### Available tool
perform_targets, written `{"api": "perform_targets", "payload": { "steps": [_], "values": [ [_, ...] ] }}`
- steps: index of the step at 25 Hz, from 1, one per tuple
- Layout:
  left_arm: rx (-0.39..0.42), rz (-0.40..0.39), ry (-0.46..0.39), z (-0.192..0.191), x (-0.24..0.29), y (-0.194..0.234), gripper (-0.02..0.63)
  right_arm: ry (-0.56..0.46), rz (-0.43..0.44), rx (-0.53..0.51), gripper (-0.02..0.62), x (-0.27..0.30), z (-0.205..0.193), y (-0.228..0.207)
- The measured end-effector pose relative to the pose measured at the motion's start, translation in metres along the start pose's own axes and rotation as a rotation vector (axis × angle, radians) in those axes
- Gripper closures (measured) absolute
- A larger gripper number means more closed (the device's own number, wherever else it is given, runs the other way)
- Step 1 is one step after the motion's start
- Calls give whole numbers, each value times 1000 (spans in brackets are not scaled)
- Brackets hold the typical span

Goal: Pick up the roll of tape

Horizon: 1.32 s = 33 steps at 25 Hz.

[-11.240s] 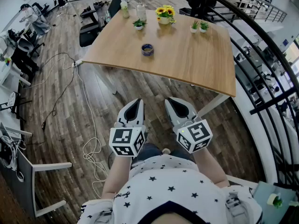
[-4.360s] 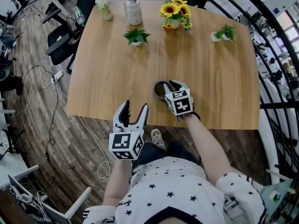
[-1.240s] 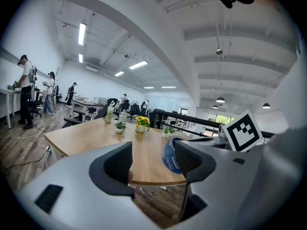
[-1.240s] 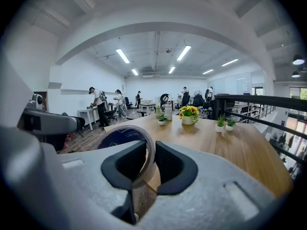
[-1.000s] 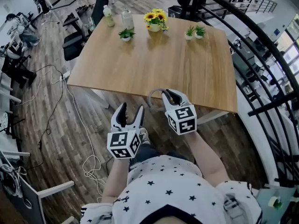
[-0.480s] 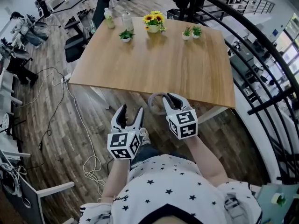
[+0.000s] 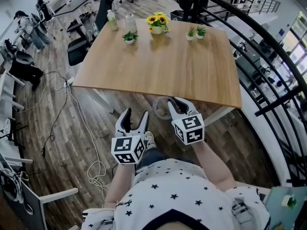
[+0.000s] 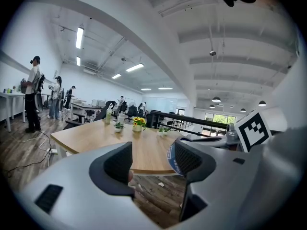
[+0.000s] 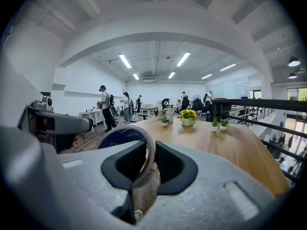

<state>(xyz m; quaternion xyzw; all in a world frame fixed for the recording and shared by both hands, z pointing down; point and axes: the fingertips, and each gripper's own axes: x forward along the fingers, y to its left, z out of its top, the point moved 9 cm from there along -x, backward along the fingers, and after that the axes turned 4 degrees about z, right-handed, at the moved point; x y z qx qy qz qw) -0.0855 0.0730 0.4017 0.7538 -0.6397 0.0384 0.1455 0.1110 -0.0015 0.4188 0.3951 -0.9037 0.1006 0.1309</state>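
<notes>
From the head view, a person in a star-print shirt [image 7: 175,195] holds two grippers out in front, just short of the near edge of one wooden table [image 7: 158,66].

The left gripper [image 7: 135,117] is over the plank floor [image 7: 57,143], and its own view shows its jaws standing apart with nothing between them. The right gripper [image 7: 179,106] is clamped on the single roll of tape [image 7: 155,106]. The roll hangs in the air just off the table's near edge, touching neither table nor floor.

Only the right gripper view shows how the grip sits. The right gripper [image 9: 151,150] has one jaw inside the ring and the other outside, pinching the roll's wall. In that view the roll of tape [image 9: 120,137] stands upright on its edge. It is a wide, thin hoop with a dark blue face carrying small pale print and a pale outer band.

The left gripper [image 8: 153,160] sees only a sliver of the tape's blue face [image 8: 171,160] past its right-hand jaw. It also sees the other gripper's marker cube [image 8: 253,128].

Only the head view shows the things at the table's far end clearly enough to count:
- one bottle [image 7: 112,19]
- one jar [image 7: 130,21]
- one pot of sunflowers [image 7: 158,23]
- three small green plants in white pots: one [image 7: 129,36] stands alone, and two [image 7: 195,32] stand side by side

The head view also shows a white cable [image 7: 72,104] lying on the floor and a black railing [image 7: 268,61] curving along the right side. The gripper views add what the downward view misses: ceiling strip lights [image 9: 125,61] and at least two people [image 8: 33,99] standing by distant desks.
</notes>
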Motion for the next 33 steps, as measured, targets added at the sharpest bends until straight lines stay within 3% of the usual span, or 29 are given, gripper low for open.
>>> {"api": "perform_targets", "payload": {
  "steps": [33],
  "values": [
    [-22,-5,-12,1,10,2,333,-26,-14,14,529,6,3,-2]
  ]
}}
